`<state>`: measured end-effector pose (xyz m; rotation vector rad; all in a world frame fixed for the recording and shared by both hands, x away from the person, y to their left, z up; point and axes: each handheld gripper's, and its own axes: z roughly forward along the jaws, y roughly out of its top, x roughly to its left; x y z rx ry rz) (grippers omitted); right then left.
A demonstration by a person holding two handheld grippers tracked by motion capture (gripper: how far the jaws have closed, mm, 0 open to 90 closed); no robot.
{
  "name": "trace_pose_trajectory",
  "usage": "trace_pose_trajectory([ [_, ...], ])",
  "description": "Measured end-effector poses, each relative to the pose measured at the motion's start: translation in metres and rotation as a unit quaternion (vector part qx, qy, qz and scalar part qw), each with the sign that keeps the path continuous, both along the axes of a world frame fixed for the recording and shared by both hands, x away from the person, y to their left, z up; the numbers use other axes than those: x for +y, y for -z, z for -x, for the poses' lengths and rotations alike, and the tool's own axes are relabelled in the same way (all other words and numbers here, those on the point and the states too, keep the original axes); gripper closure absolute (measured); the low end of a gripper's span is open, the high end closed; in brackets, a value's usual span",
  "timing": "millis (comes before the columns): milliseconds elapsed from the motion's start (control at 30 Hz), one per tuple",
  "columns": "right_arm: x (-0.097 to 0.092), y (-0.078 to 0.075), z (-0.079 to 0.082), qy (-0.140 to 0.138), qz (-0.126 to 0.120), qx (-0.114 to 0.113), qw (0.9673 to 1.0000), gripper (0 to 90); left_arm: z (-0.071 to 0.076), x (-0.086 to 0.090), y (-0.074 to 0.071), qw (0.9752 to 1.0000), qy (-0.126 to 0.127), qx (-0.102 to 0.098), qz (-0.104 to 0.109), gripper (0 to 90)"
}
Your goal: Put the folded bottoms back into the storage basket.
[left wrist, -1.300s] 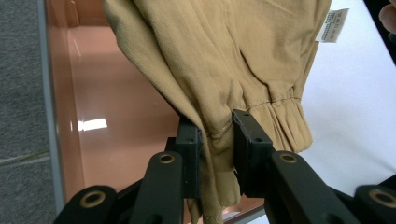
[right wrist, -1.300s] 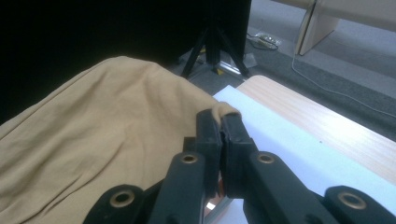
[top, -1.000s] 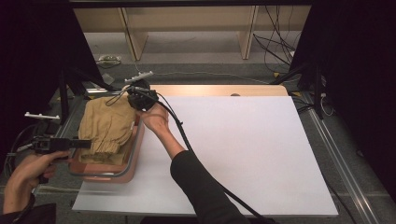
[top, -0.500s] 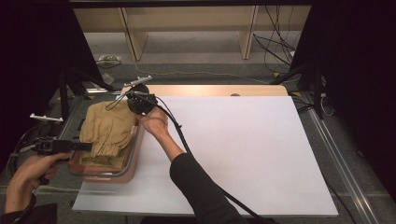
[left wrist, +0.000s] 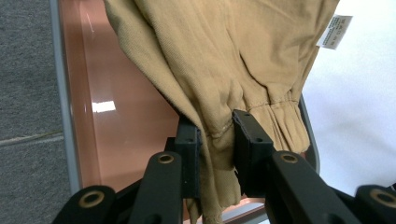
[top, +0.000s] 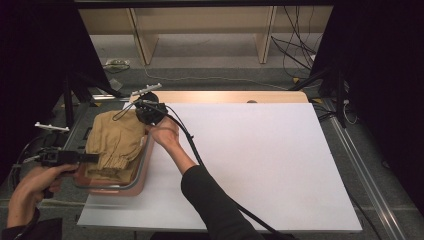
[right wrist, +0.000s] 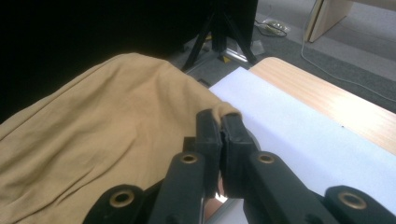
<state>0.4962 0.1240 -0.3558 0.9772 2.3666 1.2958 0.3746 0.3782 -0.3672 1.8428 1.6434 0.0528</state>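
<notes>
A tan garment lies bunched in a copper-coloured tray with a grey rim at the table's left side. My left gripper comes in from the left, and its jaws are shut on the garment's gathered hem over the tray floor. My right gripper is at the tray's far right corner. It is shut on a fold at the garment's edge. A white label hangs from the cloth.
A white sheet covers the table to the right of the tray, with a wooden strip along the back. Tripod legs and cables stand off the table's corners. The right gripper's cable trails along the forearm.
The right gripper has shifted slightly toward the near side with the cloth edge in it. The left gripper has kept still.
</notes>
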Motion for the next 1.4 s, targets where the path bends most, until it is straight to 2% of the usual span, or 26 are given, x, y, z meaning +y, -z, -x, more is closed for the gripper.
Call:
trace_pose_trajectory([
  [267, 0.003, 0.004, 0.0, -0.002, 0.003, 0.003, 1.0, 88.0, -0.001, 0.0, 0.003, 0.9999, -0.001, 0.007, -0.011, 73.2],
  [1067, 0.007, 0.013, 0.001, -0.011, 0.015, 0.016, 0.9997, 85.4, -0.005, 0.001, 0.012, 0.9994, -0.008, 0.024, -0.022, 72.1],
  [1133, 0.007, 0.014, 0.0, -0.015, 0.015, 0.021, 0.9996, 79.3, -0.006, 0.001, 0.013, 0.9993, -0.016, 0.022, -0.027, 67.7],
  [1200, 0.007, 0.015, -0.002, -0.029, 0.006, 0.038, 0.9988, 56.2, -0.007, 0.001, 0.013, 0.9984, -0.028, 0.018, -0.045, 55.4],
  [1267, 0.005, 0.015, -0.002, -0.024, -0.001, 0.041, 0.9989, 40.2, -0.007, 0.002, 0.011, 0.9981, -0.039, 0.004, -0.047, 51.5],
  [1333, 0.003, 0.013, -0.003, -0.02, -0.01, 0.041, 0.9989, 33.7, -0.006, 0.002, 0.008, 0.9977, -0.042, -0.001, -0.053, 45.7],
  [1400, 0.0, 0.009, -0.004, -0.014, -0.017, 0.038, 0.9991, 31.3, -0.006, 0.0, 0.006, 0.9976, -0.039, -0.007, -0.056, 45.6],
])
